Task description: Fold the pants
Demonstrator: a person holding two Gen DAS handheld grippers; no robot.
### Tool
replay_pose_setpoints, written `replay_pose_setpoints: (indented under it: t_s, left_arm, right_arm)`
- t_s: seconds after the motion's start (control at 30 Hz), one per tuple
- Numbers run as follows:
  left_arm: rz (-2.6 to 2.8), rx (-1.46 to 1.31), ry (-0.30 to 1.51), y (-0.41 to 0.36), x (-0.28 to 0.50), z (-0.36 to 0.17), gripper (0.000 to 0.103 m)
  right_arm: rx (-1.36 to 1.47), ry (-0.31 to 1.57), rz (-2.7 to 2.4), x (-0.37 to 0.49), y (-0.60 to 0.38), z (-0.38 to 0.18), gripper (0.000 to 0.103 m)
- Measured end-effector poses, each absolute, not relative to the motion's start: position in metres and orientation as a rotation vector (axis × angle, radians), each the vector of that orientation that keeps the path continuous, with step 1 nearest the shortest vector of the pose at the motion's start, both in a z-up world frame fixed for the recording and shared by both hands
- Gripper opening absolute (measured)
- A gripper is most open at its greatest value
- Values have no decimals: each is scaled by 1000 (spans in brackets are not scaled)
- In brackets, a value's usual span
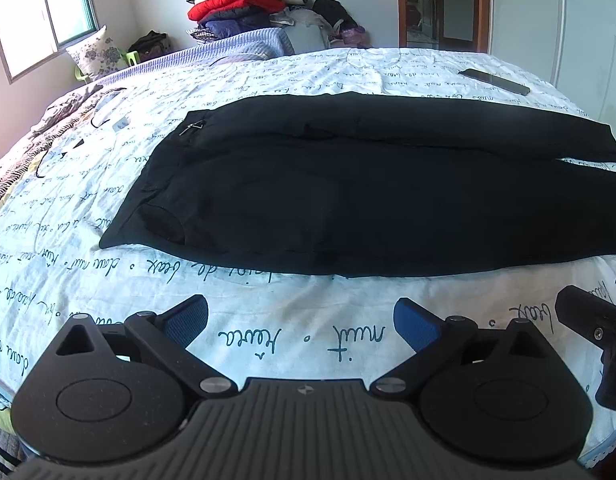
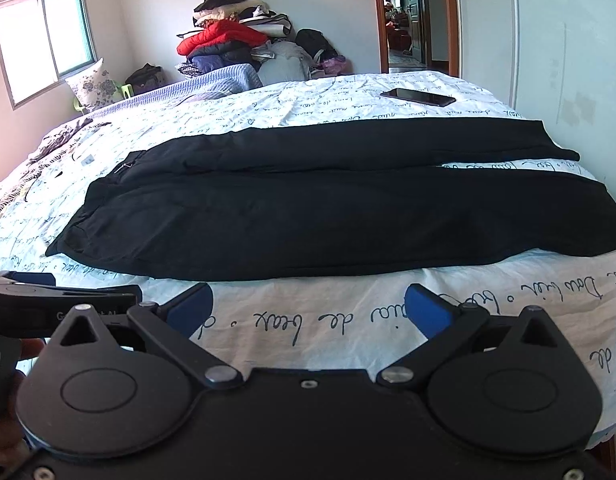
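Black pants (image 1: 328,184) lie flat on the bed, waistband to the left, both legs stretching right and splitting apart at the hems; they also show in the right wrist view (image 2: 308,216). My left gripper (image 1: 300,322) is open and empty, hovering over the sheet just in front of the pants' near edge. My right gripper (image 2: 308,312) is open and empty too, in front of the near leg. The right gripper's side shows at the right edge of the left wrist view (image 1: 596,332), and the left gripper at the left edge of the right wrist view (image 2: 48,300).
The bed (image 1: 268,340) has a white sheet with script print. A black phone (image 1: 494,81) lies at the far right of the bed. A pile of clothes (image 1: 244,4) stands behind the bed. Striped fabric (image 1: 48,120) lies at the left. A doorway (image 1: 442,0) is at the back right.
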State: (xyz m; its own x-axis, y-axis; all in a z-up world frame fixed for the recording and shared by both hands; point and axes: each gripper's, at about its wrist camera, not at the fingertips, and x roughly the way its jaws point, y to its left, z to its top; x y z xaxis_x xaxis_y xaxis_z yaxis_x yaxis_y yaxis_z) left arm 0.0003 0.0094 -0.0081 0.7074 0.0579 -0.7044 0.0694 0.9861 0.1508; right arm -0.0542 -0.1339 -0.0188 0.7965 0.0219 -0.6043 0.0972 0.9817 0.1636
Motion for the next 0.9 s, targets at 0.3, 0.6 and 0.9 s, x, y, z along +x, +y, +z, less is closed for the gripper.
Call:
replay_pose_setpoints:
  t_s: [0.3, 0.6, 0.9]
  left_arm:
    - [-11, 183, 782, 8, 1, -8, 100]
    - [-12, 186, 784, 7, 2, -8, 100]
    - [-13, 189, 785, 7, 3, -8, 100]
  right_arm:
    - [186, 643, -38, -54, -134, -19, 103]
    - [188, 640, -27, -55, -137, -19, 103]
    - [188, 637, -24, -56, -136, -20, 103]
